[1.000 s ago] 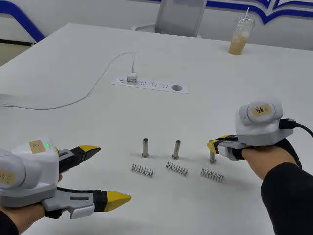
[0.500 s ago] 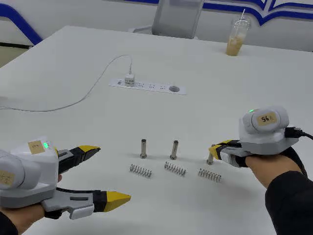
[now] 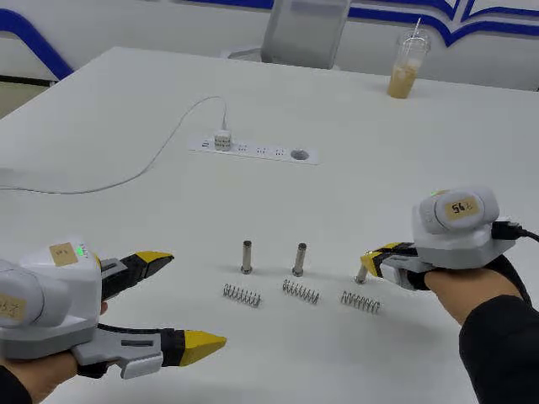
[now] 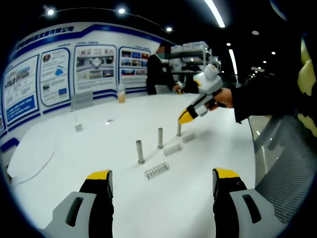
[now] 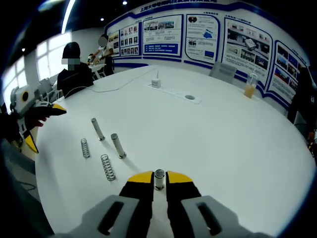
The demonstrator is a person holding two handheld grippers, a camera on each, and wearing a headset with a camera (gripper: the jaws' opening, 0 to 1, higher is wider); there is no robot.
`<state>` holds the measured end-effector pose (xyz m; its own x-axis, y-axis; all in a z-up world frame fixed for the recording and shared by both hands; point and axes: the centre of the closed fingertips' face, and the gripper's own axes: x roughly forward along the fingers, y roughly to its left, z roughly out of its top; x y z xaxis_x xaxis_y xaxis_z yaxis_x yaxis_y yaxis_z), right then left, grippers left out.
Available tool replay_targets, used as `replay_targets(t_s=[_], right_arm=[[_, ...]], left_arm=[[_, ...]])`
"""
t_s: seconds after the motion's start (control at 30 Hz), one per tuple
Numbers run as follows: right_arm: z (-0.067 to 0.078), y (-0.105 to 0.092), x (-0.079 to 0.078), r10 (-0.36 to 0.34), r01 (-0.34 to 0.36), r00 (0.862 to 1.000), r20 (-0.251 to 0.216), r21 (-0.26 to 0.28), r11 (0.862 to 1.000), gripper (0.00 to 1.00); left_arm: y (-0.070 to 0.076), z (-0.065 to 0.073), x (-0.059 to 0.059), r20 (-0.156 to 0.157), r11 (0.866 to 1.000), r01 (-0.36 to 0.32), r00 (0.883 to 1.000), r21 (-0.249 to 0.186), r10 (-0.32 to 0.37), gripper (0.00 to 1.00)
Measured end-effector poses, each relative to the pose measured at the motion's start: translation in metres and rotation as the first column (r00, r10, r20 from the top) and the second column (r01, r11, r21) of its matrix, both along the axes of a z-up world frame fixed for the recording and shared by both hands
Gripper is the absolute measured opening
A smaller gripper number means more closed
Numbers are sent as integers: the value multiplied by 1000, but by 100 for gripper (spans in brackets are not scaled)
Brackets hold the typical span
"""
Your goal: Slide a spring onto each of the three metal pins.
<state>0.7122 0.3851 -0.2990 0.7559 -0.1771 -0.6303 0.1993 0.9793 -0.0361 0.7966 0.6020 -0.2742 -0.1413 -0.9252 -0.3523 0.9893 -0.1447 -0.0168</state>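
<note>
Three short metal pins stand in a row on the white table: left pin (image 3: 246,257), middle pin (image 3: 299,258), right pin (image 3: 361,273). In front of each lies a spring: left spring (image 3: 242,295), middle spring (image 3: 301,291), right spring (image 3: 360,301). My right gripper (image 3: 368,257) is shut on the right pin (image 5: 159,178), whose top sits between the yellow jaw tips. That pin leans slightly. My left gripper (image 3: 187,299) hovers wide open at the near left, holding nothing, facing the left pin (image 4: 140,151) and left spring (image 4: 157,170).
A white power strip (image 3: 253,149) with a plugged charger and its cable (image 3: 160,156) lies further back. A plastic cup of drink (image 3: 402,71) stands at the far right and a chair (image 3: 305,29) at the far edge. People sit beyond the table (image 5: 74,72).
My right gripper has sunk a little onto the right pin, which now leans. The left gripper has stayed in place. The head camera has shifted slightly.
</note>
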Motion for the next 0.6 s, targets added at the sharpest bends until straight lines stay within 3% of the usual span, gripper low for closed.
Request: replay_targets(t_s=[0.2,0.6], right_arm=[[4,2,-1,12,-12,1000,7,-13,1000,14],[6,6,-20,55,-55,998,2,-4,998,15]], left_arm=[[0,0,-1,-1,1000,3,1000,1,-3,84],[-1,1,-2,3,1000,9,1000,1,-9,84]])
